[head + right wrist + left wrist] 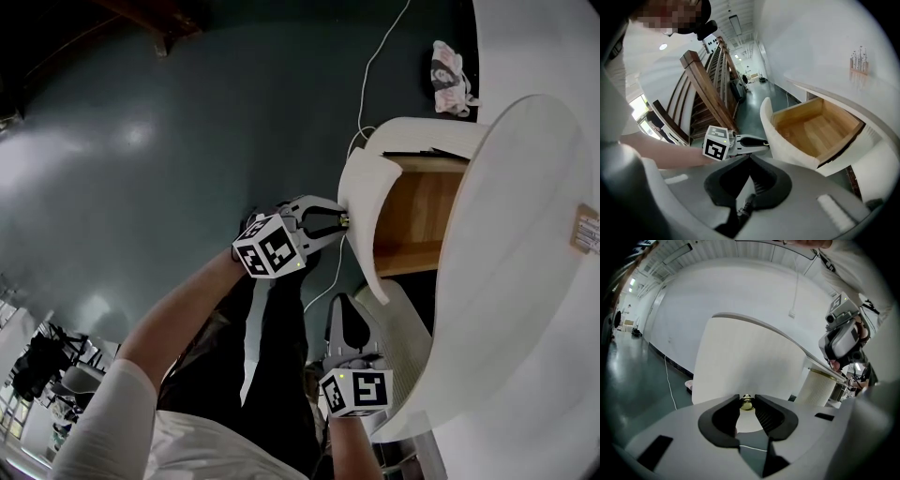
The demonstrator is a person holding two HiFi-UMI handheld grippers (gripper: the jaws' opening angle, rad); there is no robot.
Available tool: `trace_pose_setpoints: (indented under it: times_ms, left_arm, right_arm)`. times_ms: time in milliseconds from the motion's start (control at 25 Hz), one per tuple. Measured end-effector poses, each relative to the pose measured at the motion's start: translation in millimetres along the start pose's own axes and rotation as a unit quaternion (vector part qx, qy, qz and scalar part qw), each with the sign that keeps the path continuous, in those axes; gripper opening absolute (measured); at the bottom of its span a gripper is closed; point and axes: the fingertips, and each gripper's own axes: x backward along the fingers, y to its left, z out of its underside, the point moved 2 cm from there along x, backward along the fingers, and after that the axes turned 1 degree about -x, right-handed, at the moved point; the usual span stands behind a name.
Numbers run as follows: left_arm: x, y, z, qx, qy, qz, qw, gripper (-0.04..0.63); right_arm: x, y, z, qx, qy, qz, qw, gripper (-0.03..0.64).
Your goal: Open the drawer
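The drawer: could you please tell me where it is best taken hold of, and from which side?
Grip the brass knob from straight in front, jaws either side; it is the only protrusion on the smooth, curved drawer front.

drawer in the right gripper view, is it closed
No, the drawer stands pulled out from under the white tabletop, with its bare wooden inside showing.
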Motion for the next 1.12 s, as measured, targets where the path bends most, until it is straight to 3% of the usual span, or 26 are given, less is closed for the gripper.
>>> trace_pose_setpoints:
  times_ms: [200,1120]
  left_arm:
    - [23,0,10,0.005,-0.003,-0.013,0.9999,0.104]
    - [58,-1,30,0.032,0.023,-0.060,0.9974,0.113]
  right_arm:
    - [-2,26,7,0.009,0.006,-0.012,1.000,0.011]
    - [19,42,19,0.029,-0.003,-0.032,0.999,0.011]
